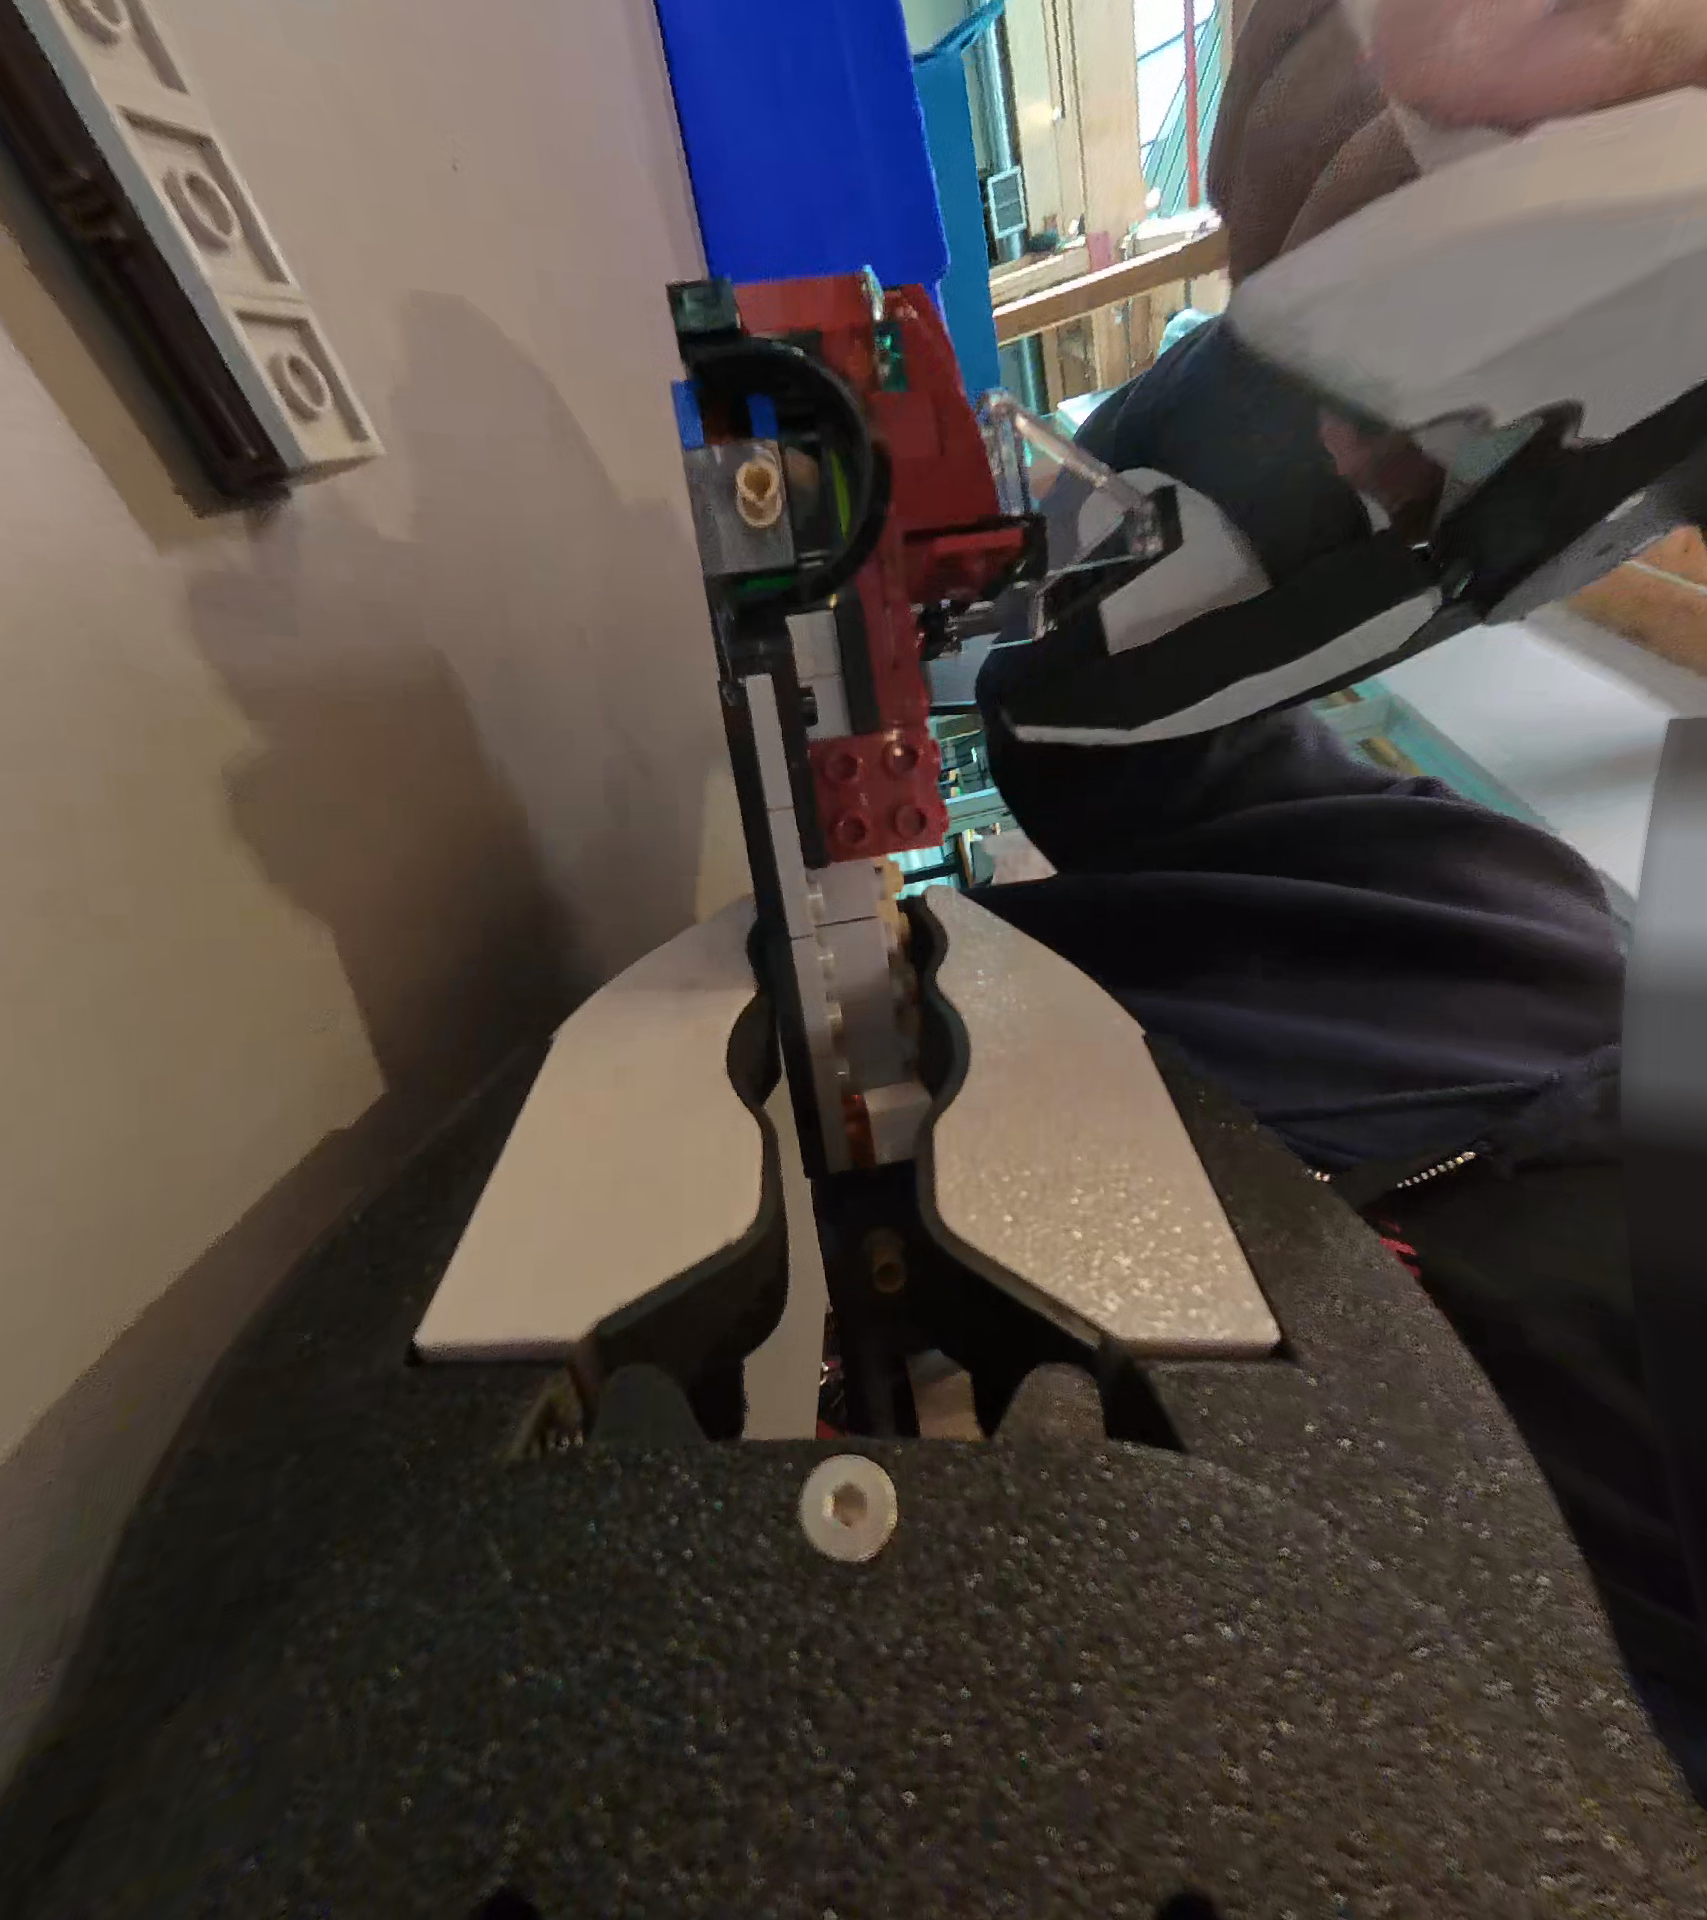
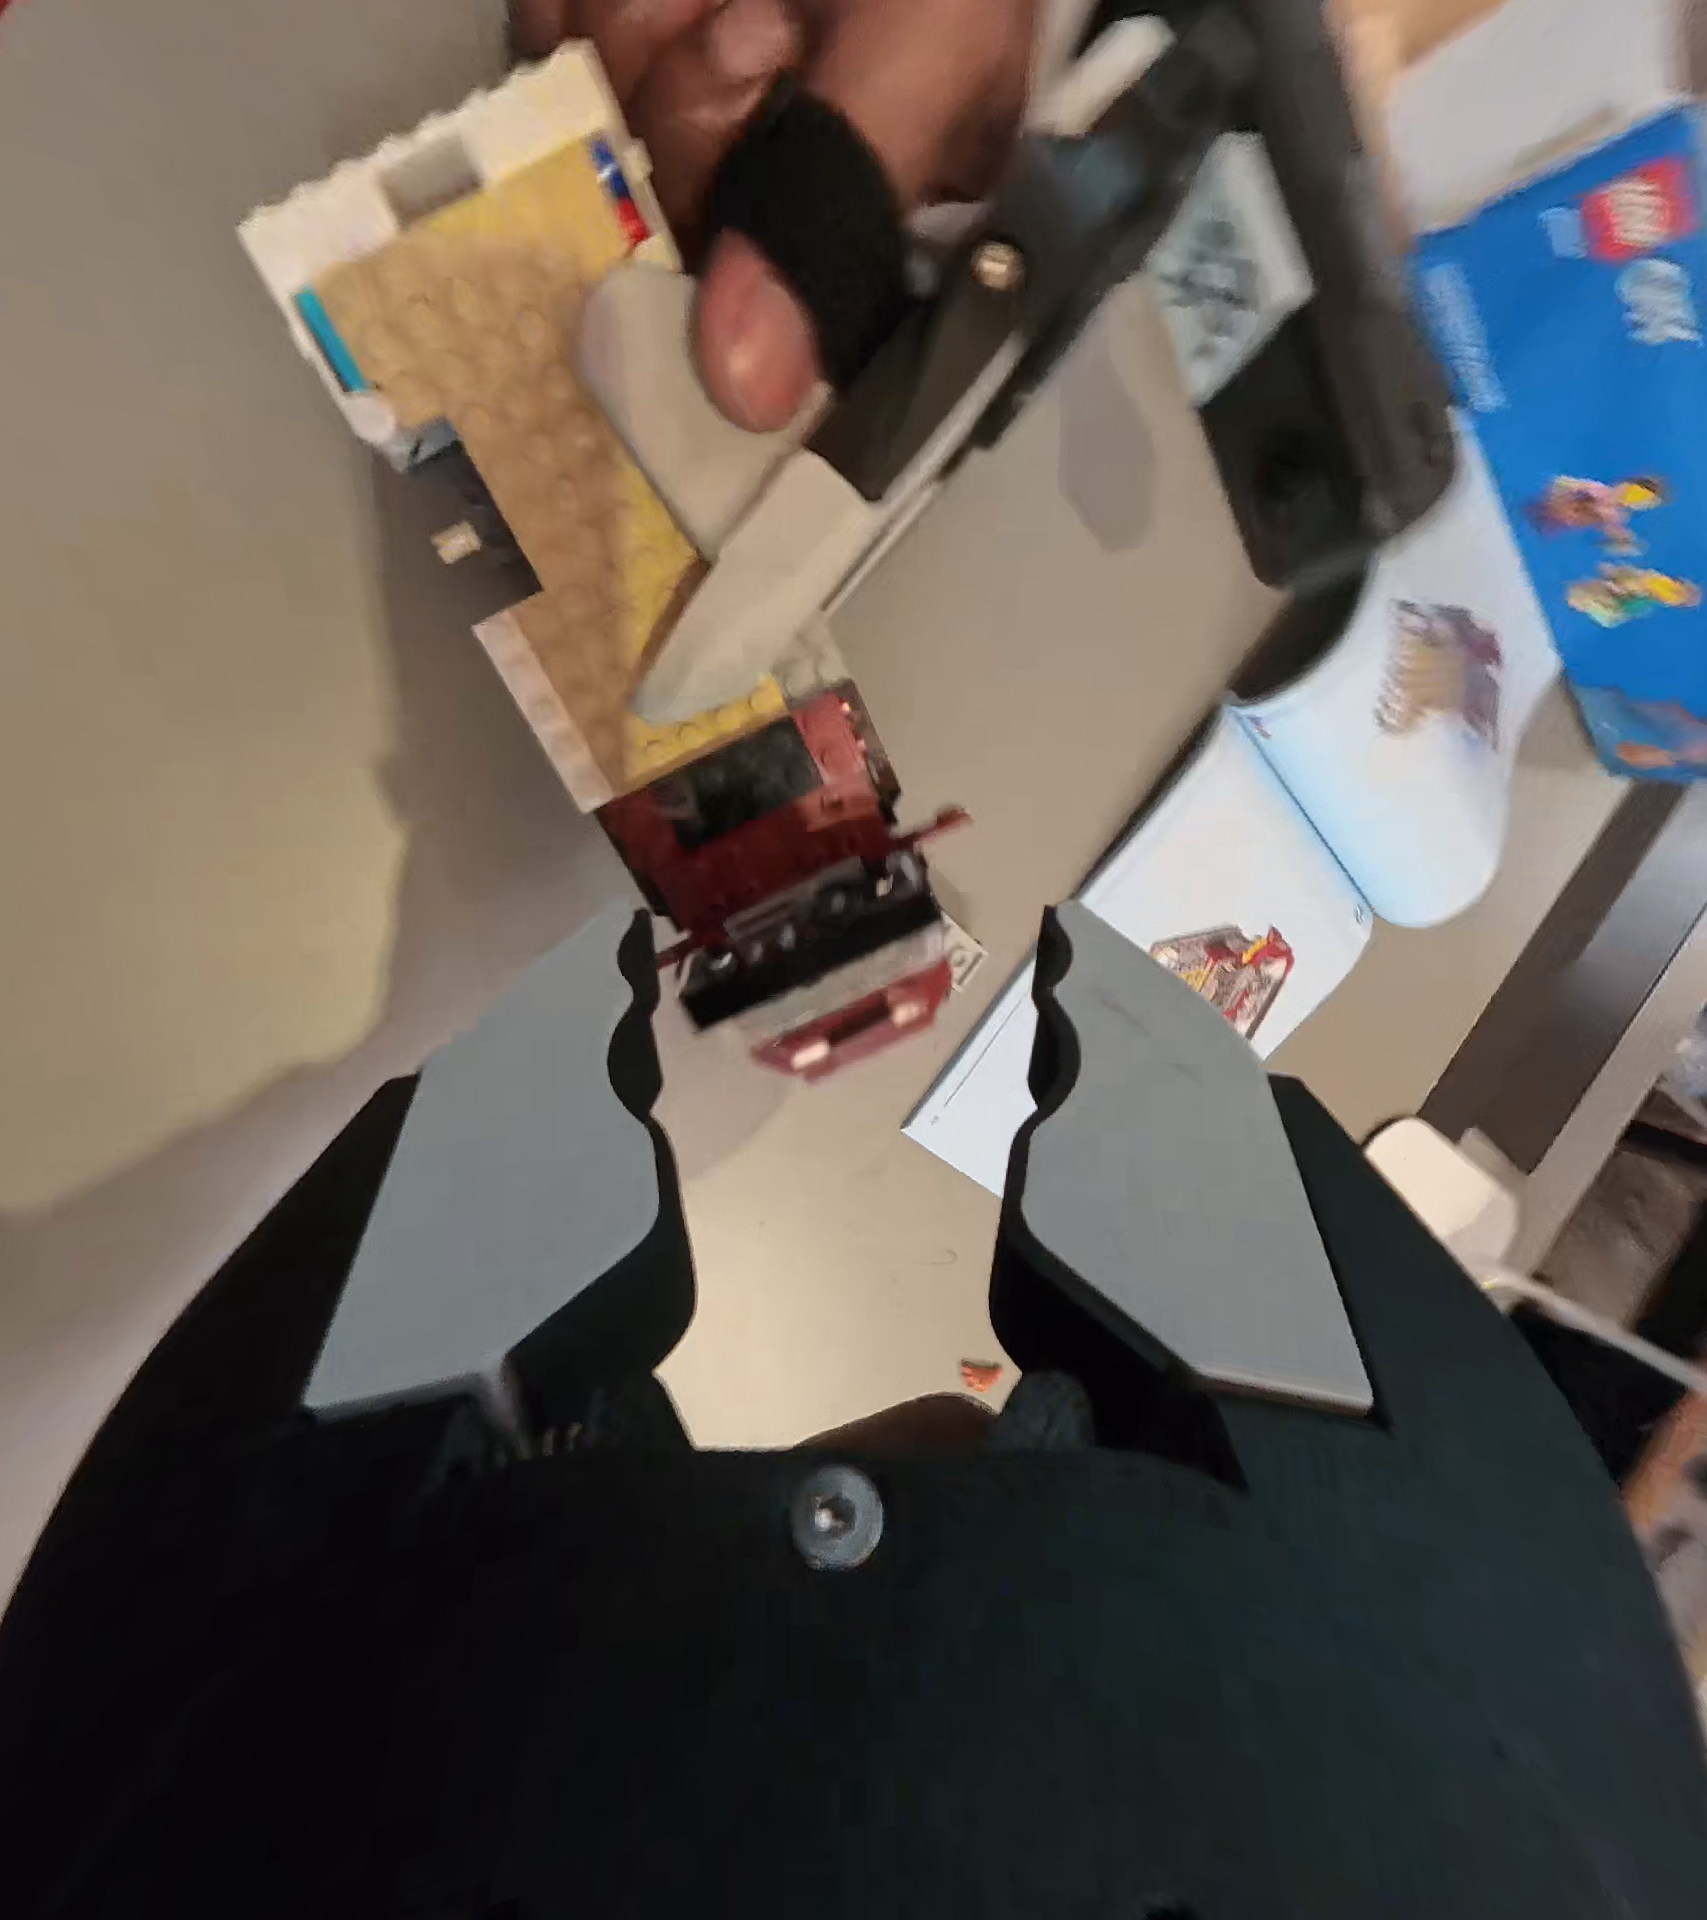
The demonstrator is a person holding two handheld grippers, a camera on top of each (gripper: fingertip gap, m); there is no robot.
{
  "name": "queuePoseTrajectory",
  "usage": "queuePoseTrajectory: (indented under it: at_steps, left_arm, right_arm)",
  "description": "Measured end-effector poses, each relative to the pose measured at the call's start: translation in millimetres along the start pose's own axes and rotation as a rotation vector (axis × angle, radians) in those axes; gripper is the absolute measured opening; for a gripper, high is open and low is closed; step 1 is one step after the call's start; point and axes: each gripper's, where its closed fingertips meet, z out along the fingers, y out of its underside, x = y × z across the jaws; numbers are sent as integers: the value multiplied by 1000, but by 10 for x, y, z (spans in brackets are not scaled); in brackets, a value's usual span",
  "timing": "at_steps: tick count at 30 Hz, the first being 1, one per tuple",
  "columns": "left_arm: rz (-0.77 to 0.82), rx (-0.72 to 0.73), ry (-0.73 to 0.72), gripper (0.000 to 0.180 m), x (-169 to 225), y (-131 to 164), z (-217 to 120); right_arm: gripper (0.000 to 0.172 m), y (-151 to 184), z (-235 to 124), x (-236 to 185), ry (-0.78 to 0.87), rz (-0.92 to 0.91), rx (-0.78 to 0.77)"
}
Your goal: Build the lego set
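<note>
The left tool [image 1: 844, 935] is narrowed onto the grey and black base of a brick-built truck model [image 1: 828, 644], both pads pressing its 2 flanks, and holds it clear of the beige worktop [image 1: 205, 831]. The model's dark red cab points away from the left tool, toward the right tool [image 2: 838, 935]. The right tool stands wide with nothing between its pads; the model's front bumper sits just ahead of its fingertips, nearer its left finger, without clear contact, though the right wrist view is blurred. In the left wrist view the right tool's tips are close beside the model's clear windscreen piece [image 1: 1067, 488].

Counted: 2 tools, 1 truck model, 1 blue box [image 2: 1607, 436], 1 open instruction booklet [image 2: 1296, 883], 1 flat grey studded plate [image 1: 205, 260] on the worktop, 1 small red piece [image 2: 981, 1374].

The worktop lies bare left of the model; booklet and box crowd its right side near the edge.
</note>
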Motion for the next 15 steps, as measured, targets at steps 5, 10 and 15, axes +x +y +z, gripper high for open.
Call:
queuePoseTrajectory:
  at_steps: [5,10,15]
  left_arm:
    - [-39,99,2,22,-23,-91,-140]
    - [-66,223,-40,22,-80,-131,-370]
    - [-97,365,-75,22,-144,-220,-659]
  right_arm:
    - [65,208,-153,211,50,216,151]
    - [57,681,254,350,53,552,182]
    - [55,764,738,232,25,736,158]
